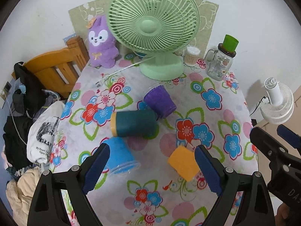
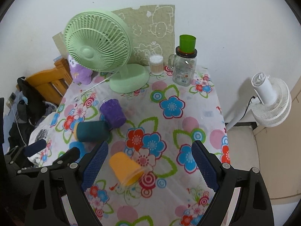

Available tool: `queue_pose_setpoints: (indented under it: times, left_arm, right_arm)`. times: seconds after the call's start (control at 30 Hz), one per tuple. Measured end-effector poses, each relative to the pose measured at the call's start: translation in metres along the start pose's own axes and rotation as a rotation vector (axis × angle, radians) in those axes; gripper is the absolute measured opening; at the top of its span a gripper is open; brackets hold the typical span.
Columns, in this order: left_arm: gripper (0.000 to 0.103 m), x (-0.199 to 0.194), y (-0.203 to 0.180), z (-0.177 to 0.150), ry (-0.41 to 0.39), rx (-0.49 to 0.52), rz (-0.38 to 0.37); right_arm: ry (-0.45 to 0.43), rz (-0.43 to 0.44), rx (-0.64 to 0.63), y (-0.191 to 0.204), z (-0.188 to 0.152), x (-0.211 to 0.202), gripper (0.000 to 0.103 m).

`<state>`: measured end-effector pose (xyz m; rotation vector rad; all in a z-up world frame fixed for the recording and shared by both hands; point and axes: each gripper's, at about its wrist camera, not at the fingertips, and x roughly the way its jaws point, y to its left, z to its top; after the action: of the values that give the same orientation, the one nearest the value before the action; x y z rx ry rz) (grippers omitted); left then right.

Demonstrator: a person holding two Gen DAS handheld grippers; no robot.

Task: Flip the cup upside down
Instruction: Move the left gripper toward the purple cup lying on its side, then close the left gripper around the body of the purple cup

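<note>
**4 cups down, both grippers spread**

On the floral tablecloth, the yellow cup lies tipped at 7 o'clock of centre. The left gripper and right gripper stand wide apart, empty. Blue cup, teal cup, purple cup lie nearby.

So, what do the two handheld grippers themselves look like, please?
The left gripper and the right gripper look alike: a black plastic frame with triangular cut-outs and silver round bolts, and two dark blue fingers with a fine dotted rubber texture. White letters "DA" are printed on the right one's body. No cables or sleeves are visible.
</note>
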<state>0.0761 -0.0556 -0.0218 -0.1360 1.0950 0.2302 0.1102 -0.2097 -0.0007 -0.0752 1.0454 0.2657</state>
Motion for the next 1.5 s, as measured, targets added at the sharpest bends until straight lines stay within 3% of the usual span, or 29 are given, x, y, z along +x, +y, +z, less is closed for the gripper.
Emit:
queue_pose_setpoints:
  times: [0.27, 0.73, 1.4, 1.5]
  left_arm:
    - [0.093, 0.052, -0.011, 0.028, 0.036, 0.002, 0.0]
    - [0.093, 0.139, -0.008, 0.06, 0.12, -0.105, 0.001]
    - [0.092, 0.206, -0.015, 0.083, 0.178, -0.108, 0.016]
    - [0.083, 0.212, -0.017, 0.083, 0.181, -0.095, 0.006]
  right_arm:
    - [0.037, -0.001, 0.015, 0.002, 0.025, 0.05, 0.092]
    - [0.099, 0.004, 0.027, 0.003, 0.057, 0.128, 0.092]
    - [0.17, -0.005, 0.031, 0.002, 0.077, 0.191, 0.092]
    - [0.182, -0.01, 0.042, -0.001, 0.076, 0.195, 0.092]
